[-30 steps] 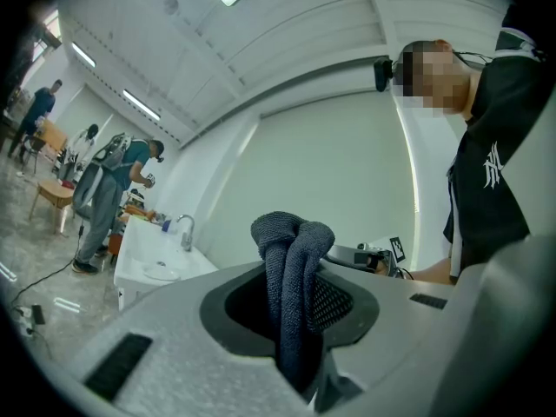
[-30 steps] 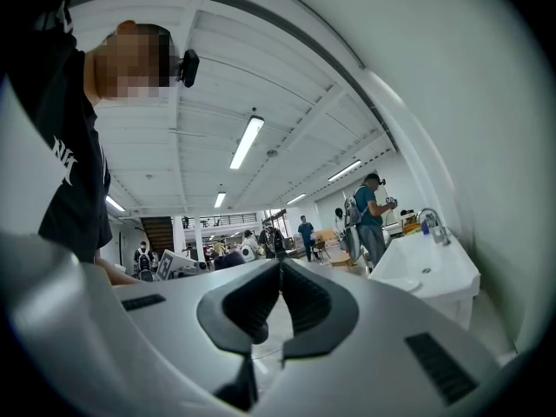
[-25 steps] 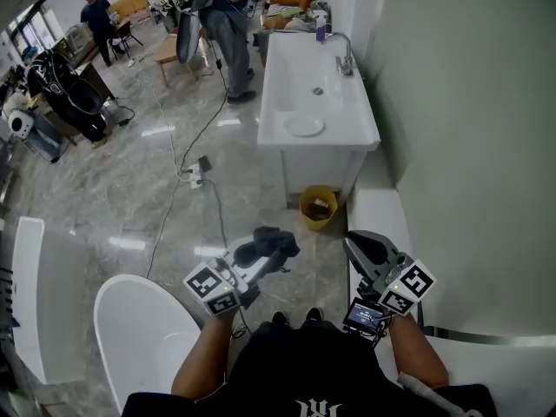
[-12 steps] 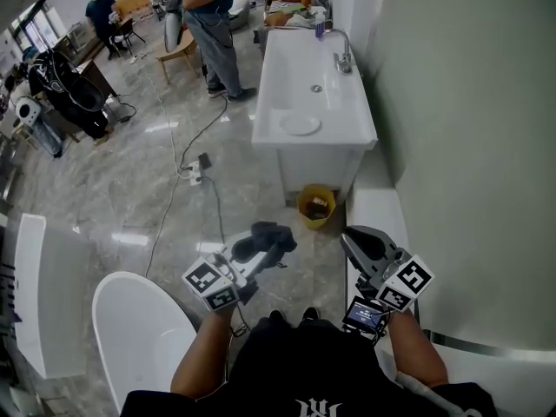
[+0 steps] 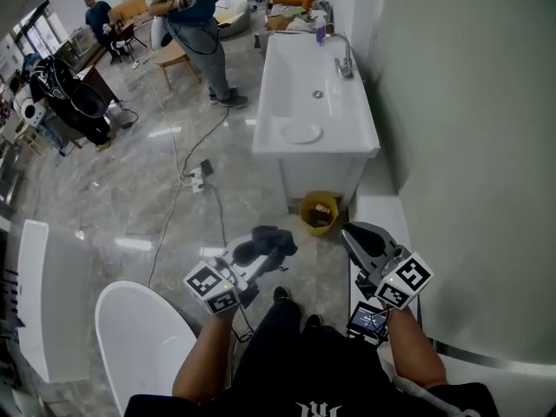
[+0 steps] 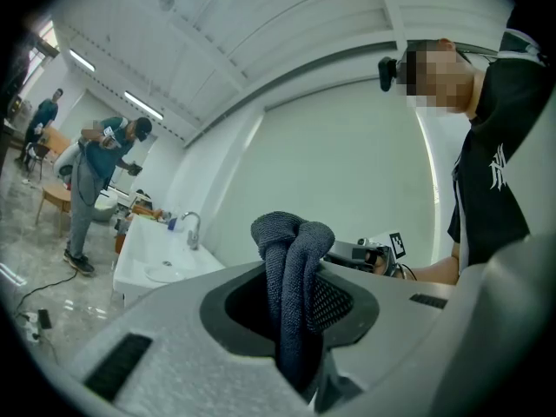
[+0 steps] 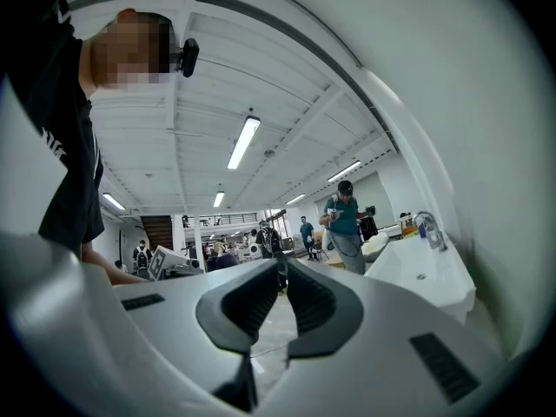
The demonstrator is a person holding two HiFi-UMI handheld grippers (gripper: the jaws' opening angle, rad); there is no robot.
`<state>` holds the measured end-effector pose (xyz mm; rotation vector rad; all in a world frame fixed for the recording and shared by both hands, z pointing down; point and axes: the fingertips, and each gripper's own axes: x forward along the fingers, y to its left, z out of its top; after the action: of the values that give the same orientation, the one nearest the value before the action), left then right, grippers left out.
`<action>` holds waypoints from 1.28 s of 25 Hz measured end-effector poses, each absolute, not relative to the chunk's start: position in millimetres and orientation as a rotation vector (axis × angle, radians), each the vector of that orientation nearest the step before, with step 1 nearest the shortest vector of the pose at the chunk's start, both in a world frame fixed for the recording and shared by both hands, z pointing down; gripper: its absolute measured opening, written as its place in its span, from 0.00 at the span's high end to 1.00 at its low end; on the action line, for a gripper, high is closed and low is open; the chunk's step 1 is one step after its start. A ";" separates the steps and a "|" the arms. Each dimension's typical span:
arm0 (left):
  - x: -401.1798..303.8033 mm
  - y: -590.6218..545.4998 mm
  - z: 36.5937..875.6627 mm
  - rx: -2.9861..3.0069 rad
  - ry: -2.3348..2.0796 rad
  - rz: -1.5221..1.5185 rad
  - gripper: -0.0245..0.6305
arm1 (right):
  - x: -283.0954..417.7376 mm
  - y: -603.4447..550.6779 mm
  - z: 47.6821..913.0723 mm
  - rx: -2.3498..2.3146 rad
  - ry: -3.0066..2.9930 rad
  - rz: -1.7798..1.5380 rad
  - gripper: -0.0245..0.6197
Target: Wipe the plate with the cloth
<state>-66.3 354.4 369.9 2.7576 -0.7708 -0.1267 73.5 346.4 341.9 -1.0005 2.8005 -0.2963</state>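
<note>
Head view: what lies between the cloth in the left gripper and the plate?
In the head view, only bare floor and the sink's front wall; a yellow bin stands beside that line.

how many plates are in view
1: a white plate lying in the long white sink ahead, at its near end. More could be hidden elsewhere.
</note>
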 end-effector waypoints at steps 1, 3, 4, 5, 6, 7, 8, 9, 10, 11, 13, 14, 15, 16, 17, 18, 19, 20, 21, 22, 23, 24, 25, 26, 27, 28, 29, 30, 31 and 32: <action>-67.9 346.4 371.1 2.759 -0.768 -0.125 0.86 | 72.8 338.9 343.7 -1.006 2.799 -0.299 0.95; -72.0 328.3 375.1 2.760 -0.757 -0.122 0.86 | 70.1 322.2 347.9 -1.019 2.797 -0.306 0.95; -74.5 318.9 378.3 2.758 -0.751 -0.122 0.86 | 67.8 313.7 350.6 -1.025 2.800 -0.309 0.95; -77.1 309.0 381.8 2.754 -0.746 -0.123 0.86 | 65.2 305.0 353.4 -1.029 2.803 -0.312 0.95; -79.6 298.6 385.3 2.750 -0.741 -0.124 0.86 | 62.5 295.6 355.9 -1.034 2.805 -0.315 0.95; -82.0 287.5 388.6 2.747 -0.735 -0.124 0.86 | 59.7 285.4 357.9 -1.039 2.807 -0.317 0.95; -84.5 275.9 391.5 2.745 -0.727 -0.122 0.86 | 56.8 274.3 359.5 -1.044 2.809 -0.319 0.95; -87.2 263.7 393.5 2.747 -0.716 -0.124 0.86 | 53.5 262.5 360.9 -1.051 2.810 -0.319 0.95; -90.1 251.2 393.5 2.751 -0.700 -0.135 0.86 | 49.8 250.0 361.8 -1.056 2.811 -0.321 0.95; -93.3 238.7 391.5 2.753 -0.684 -0.155 0.86 | 45.4 237.3 362.2 -1.061 2.812 -0.323 0.95; -100.5 214.2 385.0 2.744 -0.662 -0.195 0.86 | 35.5 212.6 362.6 -1.072 2.816 -0.330 0.95; -104.7 202.5 382.8 2.737 -0.656 -0.207 0.86 | 30.8 201.1 363.0 -1.079 2.819 -0.334 0.95; -109.3 191.4 382.3 2.734 -0.654 -0.210 0.86 | 26.7 190.3 363.6 -1.088 2.821 -0.337 0.95; -114.1 181.0 383.9 2.735 -0.653 -0.201 0.86 | 23.2 180.3 364.3 -1.097 2.822 -0.341 0.95; -119.2 170.9 388.2 2.741 -0.657 -0.179 0.86 | 20.2 171.0 365.3 -1.107 2.824 -0.347 0.95; -124.3 161.1 393.5 2.748 -0.663 -0.149 0.86 | 17.6 161.9 366.3 -1.117 2.824 -0.353 0.94; -128.5 151.5 396.8 2.753 -0.668 -0.127 0.86 | 15.0 152.9 367.3 -1.126 2.824 -0.360 0.93; -132.0 142.2 397.2 2.755 -0.671 -0.117 0.86 | 12.1 143.9 368.0 -1.131 2.823 -0.365 0.90; -135.3 133.0 396.2 2.756 -0.672 -0.116 0.86 | 8.8 135.0 368.1 -1.135 2.821 -0.367 0.87; -138.3 124.1 394.6 2.756 -0.671 -0.120 0.86 | 5.7 126.5 367.6 -1.139 2.819 -0.366 0.86; -140.4 115.6 392.4 2.751 -0.667 -0.134 0.86 | 3.3 118.6 366.7 -1.146 2.818 -0.363 0.86; -141.1 108.1 389.6 2.742 -0.655 -0.156 0.86 | 2.1 111.5 365.8 -1.157 2.816 -0.361 0.85; -140.9 101.0 387.2 2.735 -0.640 -0.178 0.86 | 2.0 104.8 365.2 -1.171 2.814 -0.360 0.85; -141.2 93.7 386.7 2.733 -0.630 -0.186 0.86 | 2.3 97.8 365.1 -1.183 2.811 -0.360 0.85; -141.9 85.9 387.7 2.736 -0.628 -0.184 0.86 | 2.7 90.6 365.7 -1.193 2.808 -0.364 0.85; -142.5 78.0 388.7 2.740 -0.629 -0.184 0.86 | 3.4 83.2 367.2 -1.200 2.806 -0.371 0.84; -142.3 70.2 389.6 2.742 -0.630 -0.184 0.86 | 4.9 75.7 369.4 -1.206 2.806 -0.380 0.84; -140.8 62.0 390.0 2.740 -0.628 -0.186 0.86 | 7.5 67.5 372.0 -1.212 2.805 -0.391 0.83; -137.7 52.6 389.5 2.736 -0.623 -0.191 0.86 | 11.5 57.6 374.8 -1.218 2.805 -0.402 0.83; -133.6 40.6 389.8 2.733 -0.620 -0.188 0.86 | 16.8 45.0 377.8 -1.224 2.804 -0.414 0.82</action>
<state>-133.6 40.6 389.8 2.7332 -0.6198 -0.1883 16.8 45.0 377.8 -1.2238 2.8042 -0.4145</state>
